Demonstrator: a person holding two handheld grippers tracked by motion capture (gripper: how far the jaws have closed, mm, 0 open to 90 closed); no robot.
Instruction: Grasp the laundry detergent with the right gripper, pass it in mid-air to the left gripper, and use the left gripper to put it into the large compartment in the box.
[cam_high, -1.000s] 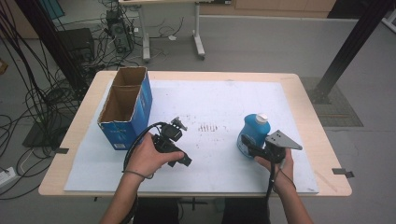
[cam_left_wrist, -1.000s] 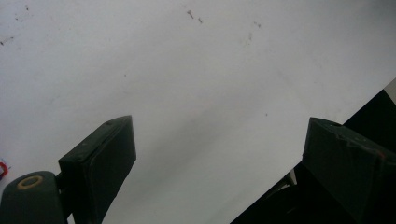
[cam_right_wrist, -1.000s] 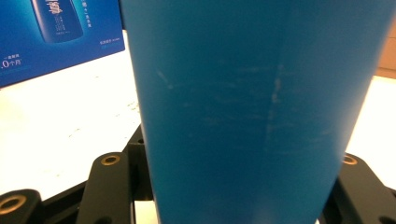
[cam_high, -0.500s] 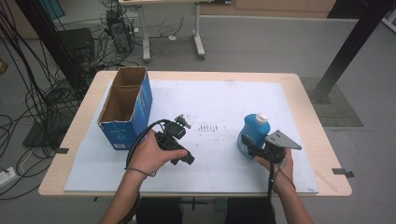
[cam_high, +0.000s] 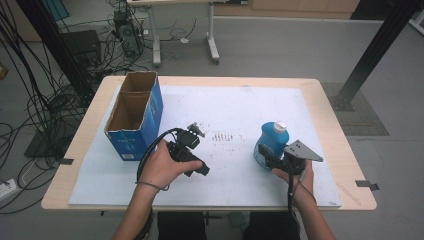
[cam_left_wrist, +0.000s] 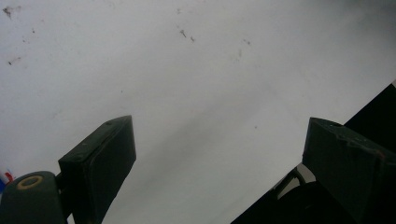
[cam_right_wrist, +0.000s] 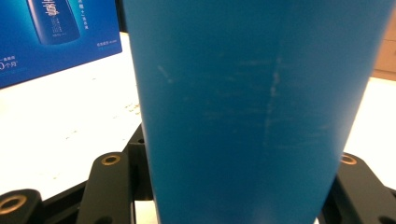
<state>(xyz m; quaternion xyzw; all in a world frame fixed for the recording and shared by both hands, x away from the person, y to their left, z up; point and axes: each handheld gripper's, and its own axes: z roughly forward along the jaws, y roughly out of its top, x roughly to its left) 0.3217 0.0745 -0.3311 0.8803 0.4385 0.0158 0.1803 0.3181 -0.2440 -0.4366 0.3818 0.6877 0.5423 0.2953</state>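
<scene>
The blue bottle (cam_high: 269, 144) with its white cap stands upright on the white mat (cam_high: 235, 107), toward the right side and nearer the near edge than the far one. The right gripper (cam_high: 265, 152) grasps it low on its body from the near side, one black jaw on each flank; in the right gripper view the bottle (cam_right_wrist: 252, 107) rises broad and scuffed between the two jaws. The right hand (cam_high: 295, 175) sits just behind the bottle, forearm coming in from the near edge, wrist roughly straight, with the grey three-cornered plate on top of the gripper tilted toward the right.

Left of the bottle, near the middle of the mat, the left hand (cam_high: 162, 167) wraps around the left gripper (cam_high: 196, 131), which points away and slightly right, close above the mat, its cable looping back over the wrist. The left gripper view shows its jaws released, standing wide apart with nothing but bare, speckled mat (cam_left_wrist: 196, 93) between them. A patch of small dark marks (cam_high: 223, 136) lies on the mat between the two grippers.

At the far left of the mat stands an open blue cardboard box (cam_high: 134, 117), its top flaps up, well apart from the bottle. The mat covers a light wooden table (cam_high: 327, 115).
</scene>
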